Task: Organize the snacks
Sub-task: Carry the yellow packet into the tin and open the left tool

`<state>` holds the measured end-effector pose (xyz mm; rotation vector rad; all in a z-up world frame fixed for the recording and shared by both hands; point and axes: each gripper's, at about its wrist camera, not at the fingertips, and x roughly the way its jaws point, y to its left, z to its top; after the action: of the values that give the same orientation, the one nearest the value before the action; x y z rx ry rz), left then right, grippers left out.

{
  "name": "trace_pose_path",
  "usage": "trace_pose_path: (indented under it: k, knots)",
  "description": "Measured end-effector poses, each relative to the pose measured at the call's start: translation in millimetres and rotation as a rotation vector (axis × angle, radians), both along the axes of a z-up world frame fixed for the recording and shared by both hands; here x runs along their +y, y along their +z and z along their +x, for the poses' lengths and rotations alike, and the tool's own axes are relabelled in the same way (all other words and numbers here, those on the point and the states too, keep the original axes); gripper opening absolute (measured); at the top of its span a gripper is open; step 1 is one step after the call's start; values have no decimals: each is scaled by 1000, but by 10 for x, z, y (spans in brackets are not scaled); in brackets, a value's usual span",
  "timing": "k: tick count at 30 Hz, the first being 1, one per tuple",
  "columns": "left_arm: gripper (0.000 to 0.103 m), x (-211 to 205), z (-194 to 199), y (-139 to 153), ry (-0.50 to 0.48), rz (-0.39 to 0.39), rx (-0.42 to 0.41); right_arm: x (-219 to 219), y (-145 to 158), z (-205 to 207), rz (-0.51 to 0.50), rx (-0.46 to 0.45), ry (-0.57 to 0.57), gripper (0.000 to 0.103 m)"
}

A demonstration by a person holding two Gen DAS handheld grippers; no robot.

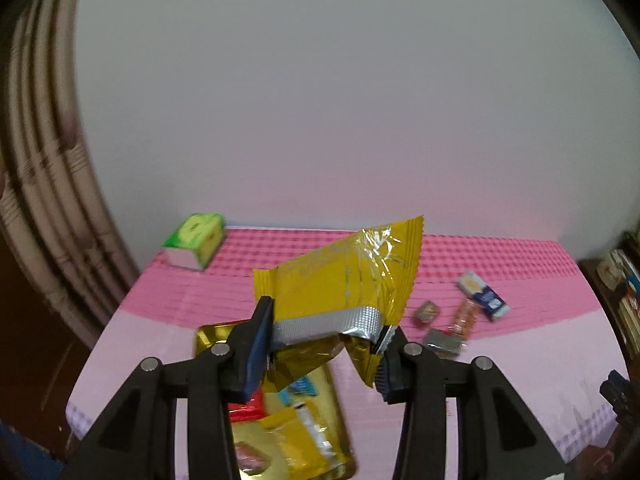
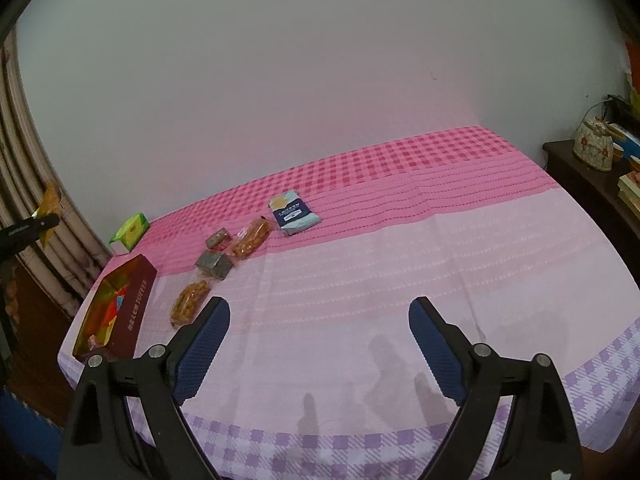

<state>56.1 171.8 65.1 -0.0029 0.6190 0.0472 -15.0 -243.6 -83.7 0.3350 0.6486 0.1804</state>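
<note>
Left wrist view: the left gripper [image 1: 324, 350] is clamped on a crinkled yellow foil snack packet [image 1: 344, 284], held above the gold-lined dark red box [image 1: 340, 420] at 6 o'clock, probably to drop it among the packets already inside. Right wrist view: the right gripper [image 2: 318, 350] hangs wide and empty over the pink checked tablecloth [image 2: 440, 240], loose snacks at its 10 o'clock. Gold lettering on the box side is unreadable.

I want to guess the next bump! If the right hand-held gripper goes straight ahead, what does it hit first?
Probably just the pale pink woven tablecloth. The right hand-held gripper is open and empty, and the snacks lie off to its left, though depth is hard to judge.
</note>
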Motion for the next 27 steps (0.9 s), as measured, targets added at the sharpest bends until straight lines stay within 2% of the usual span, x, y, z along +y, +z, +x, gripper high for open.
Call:
trace_pose_path:
  k: [5,12,27]
  knots:
    - [44,355,-147,-46,45,4,5,42,-33,13,-15,11,8,90]
    - [44,705,-252,-290,107,-6,54,109,-85,27,-40,25,11,90]
    - [44,897,-82,-687,165,-2,125,227,-238,65,-80,68,33,91]
